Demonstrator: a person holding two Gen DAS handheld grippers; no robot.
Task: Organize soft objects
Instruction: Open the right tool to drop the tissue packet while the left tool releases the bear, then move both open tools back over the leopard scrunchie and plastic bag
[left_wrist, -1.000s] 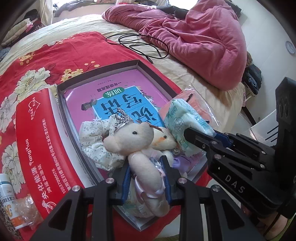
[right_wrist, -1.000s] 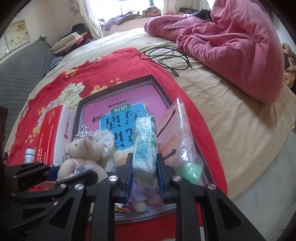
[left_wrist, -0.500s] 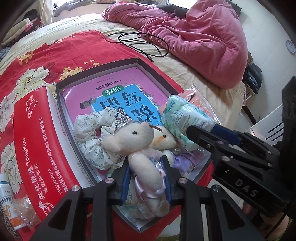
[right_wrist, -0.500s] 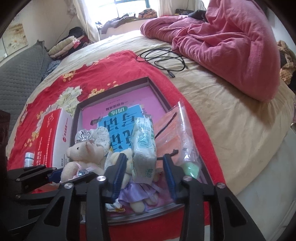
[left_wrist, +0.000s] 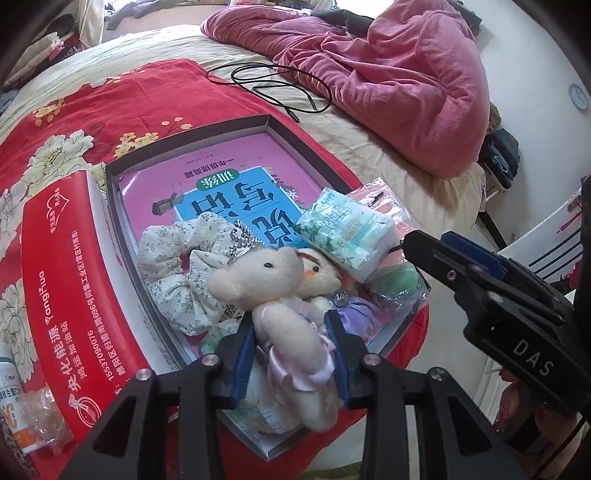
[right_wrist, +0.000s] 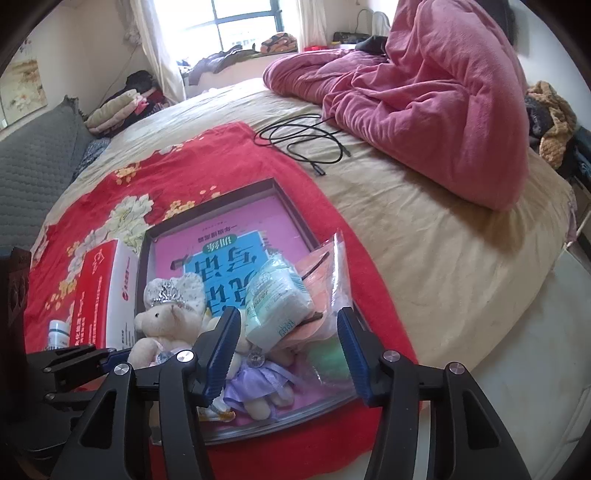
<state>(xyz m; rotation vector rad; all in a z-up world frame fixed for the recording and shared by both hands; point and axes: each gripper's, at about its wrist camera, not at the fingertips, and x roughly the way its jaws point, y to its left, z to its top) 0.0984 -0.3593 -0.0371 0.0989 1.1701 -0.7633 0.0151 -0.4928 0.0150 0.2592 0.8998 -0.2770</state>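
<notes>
Right tool (right_wrist: 290, 352): its blue pads have just been opening and now stand wide apart, with the tissue pack (right_wrist: 275, 301) clear of both pads and resting in the box (right_wrist: 225, 195), leaning on the clear plastic bag (right_wrist: 332, 280) at lower centre of the right wrist view. I judge that pack as released and placed. Left tool (left_wrist: 291, 354): its jaws have just been opening a little, yet the cream teddy bear (left_wrist: 280, 295) sits between the pads, which look to be touching its body on both sides; I read this as a loosening clamp, so the bear's release seems to be the step in hand. Box contents, from the left wrist view: a pink and blue book (left_wrist: 229, 192) flat on the bottom, a floral scrunchie (left_wrist: 181, 258) at centre left, the bear wearing a small silver crown (left_wrist: 242, 236), a second plush doll in a purple dress (right_wrist: 258, 373) beneath it, the tissue pack and the bag holding something green. Outside, left of frame, lies a red and white carton (left_wrist: 55, 280) on the red floral blanket (left_wrist: 110, 99).
</notes>
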